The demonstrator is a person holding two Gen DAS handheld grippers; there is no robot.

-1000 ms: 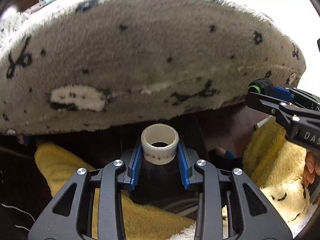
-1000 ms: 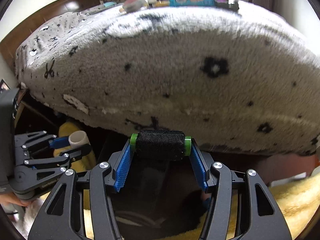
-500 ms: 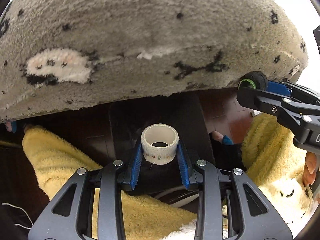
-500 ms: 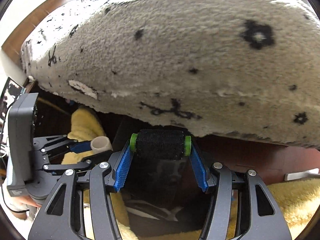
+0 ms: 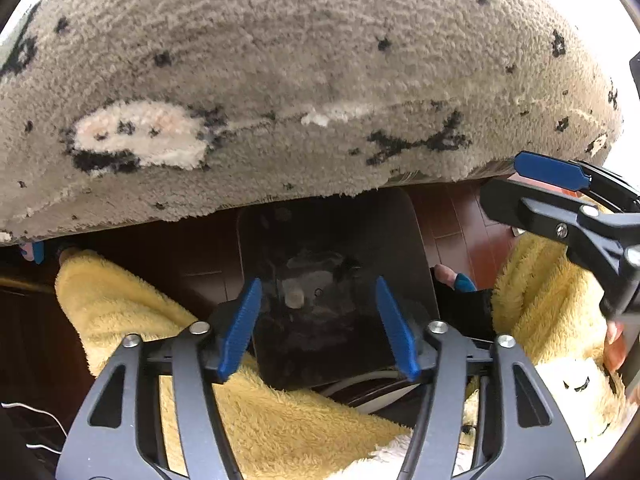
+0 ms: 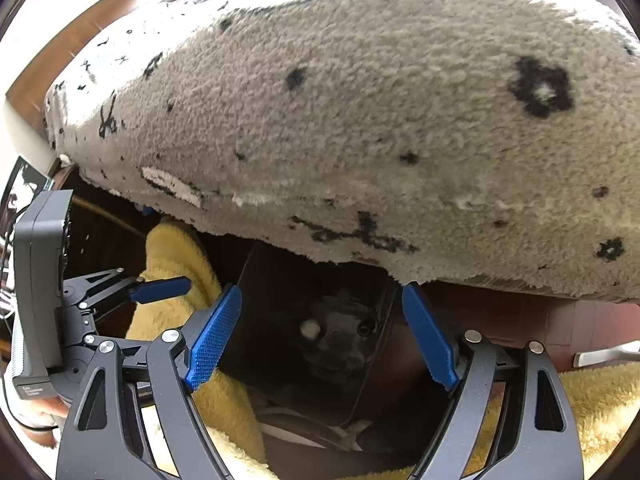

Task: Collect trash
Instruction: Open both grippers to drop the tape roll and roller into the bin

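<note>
A black trash bin (image 5: 404, 240) stands on the floor below both grippers; it shows in the right wrist view (image 6: 276, 276) too. Inside it lies the white tape roll (image 5: 294, 298), also seen in the right wrist view (image 6: 310, 328), beside the black thread spool (image 6: 364, 328). My left gripper (image 5: 318, 326) is open and empty above the bin's mouth. My right gripper (image 6: 320, 336) is open and empty above the bin too. The right gripper also shows at the right edge of the left wrist view (image 5: 560, 192).
A grey fuzzy blanket with black marks (image 5: 300, 80) hangs over the edge of the bed above the bin. Yellow fleece-covered legs (image 5: 132, 312) flank the bin on both sides. The floor is red-brown wood (image 5: 460, 216).
Both grippers have opened. The white tape roll dropped from the left gripper and the black spool from the right gripper; both now lie inside the bin.
</note>
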